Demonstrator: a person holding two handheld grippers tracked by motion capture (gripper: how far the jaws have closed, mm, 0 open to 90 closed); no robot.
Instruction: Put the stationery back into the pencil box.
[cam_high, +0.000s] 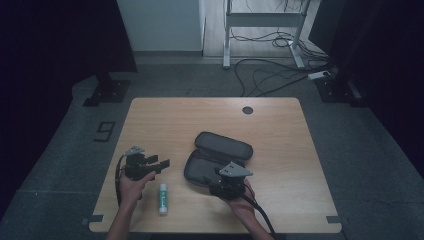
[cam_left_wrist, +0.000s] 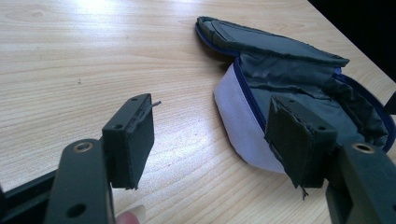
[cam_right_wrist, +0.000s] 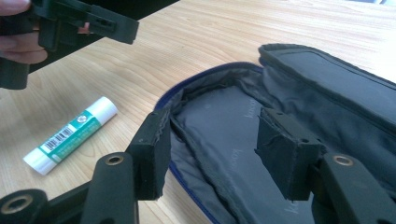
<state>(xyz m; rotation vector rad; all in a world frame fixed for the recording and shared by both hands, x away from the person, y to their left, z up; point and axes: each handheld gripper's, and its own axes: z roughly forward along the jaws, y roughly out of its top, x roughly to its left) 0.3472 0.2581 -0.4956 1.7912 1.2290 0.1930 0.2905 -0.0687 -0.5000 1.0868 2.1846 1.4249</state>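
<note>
Light wood table (cam_high: 165, 120), grey floor, cables (cam_high: 270, 75) far right. Open case (cam_high: 200, 167) mid-table; glue stick (cam_high: 162, 198) near left. Left gripper (cam_high: 160, 165), right gripper (cam_right_wrist: 210, 140) both spread, pinching nothing; right over case.

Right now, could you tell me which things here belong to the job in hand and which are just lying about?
In the job:
- open pouch
- glue stick
- left gripper, open
- right gripper, open over the pouch

Lying about:
- cables on the floor
- desk frame behind the table
</note>
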